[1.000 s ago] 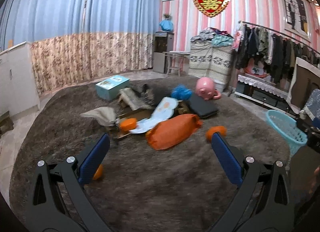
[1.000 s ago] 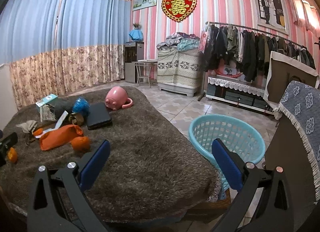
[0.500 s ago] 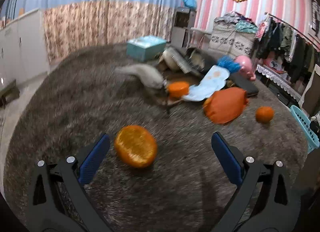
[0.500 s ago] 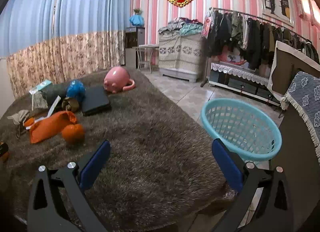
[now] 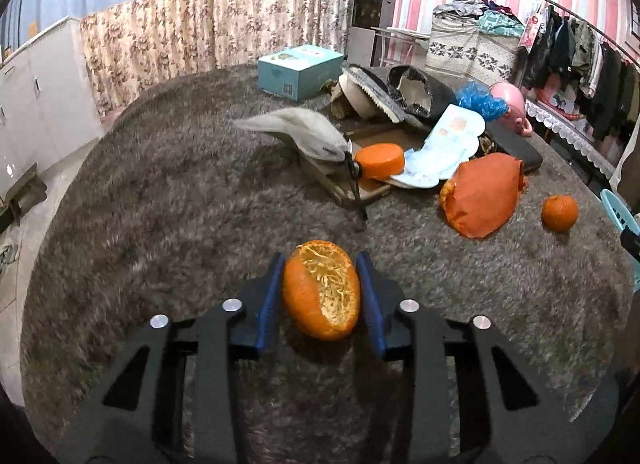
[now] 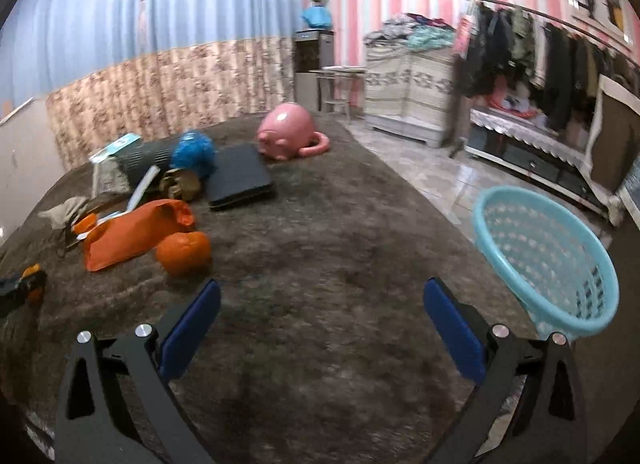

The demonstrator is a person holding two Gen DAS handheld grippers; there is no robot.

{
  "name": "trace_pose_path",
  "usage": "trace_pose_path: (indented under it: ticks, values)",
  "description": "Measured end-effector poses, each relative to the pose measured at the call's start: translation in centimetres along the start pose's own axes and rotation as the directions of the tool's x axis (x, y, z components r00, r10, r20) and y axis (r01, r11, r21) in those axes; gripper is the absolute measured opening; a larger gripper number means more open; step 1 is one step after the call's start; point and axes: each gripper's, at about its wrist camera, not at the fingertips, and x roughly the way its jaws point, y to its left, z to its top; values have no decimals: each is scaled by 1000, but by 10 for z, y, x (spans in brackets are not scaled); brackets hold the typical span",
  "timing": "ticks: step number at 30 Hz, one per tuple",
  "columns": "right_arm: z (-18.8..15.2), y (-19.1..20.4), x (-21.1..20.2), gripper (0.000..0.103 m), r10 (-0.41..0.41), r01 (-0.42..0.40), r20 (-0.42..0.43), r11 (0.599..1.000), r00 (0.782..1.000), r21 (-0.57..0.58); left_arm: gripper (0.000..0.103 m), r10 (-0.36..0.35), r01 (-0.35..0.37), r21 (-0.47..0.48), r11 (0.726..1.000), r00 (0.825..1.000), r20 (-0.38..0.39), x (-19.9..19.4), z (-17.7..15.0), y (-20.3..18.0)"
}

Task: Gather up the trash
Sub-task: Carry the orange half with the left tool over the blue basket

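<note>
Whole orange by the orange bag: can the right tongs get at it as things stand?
Probably yes. The right tongs are open and hold nothing, and the whole orange sits ahead to their left on bare carpet. Only the orange bag touches its far side.

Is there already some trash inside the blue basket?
No, the blue basket shows only its bare holed wall inside, with nothing lying in it.

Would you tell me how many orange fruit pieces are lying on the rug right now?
3: orange peel between the left gripper fingers, a cut orange half by the diaper, a whole orange far right. Clutter may hide more.
</note>
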Motion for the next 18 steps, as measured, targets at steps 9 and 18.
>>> trace_pose_path:
  ticks: [9, 18]
  values:
    - [13, 33, 17, 99, 119, -122, -39, 990, 992, -66, 32, -15, 10, 64, 998, 996, 90, -11, 28, -4]
    - [23, 72, 57, 85, 175, -198, -151, 968, 973, -155, 32, -101, 88, 112, 990, 988, 120, -3, 61, -31]
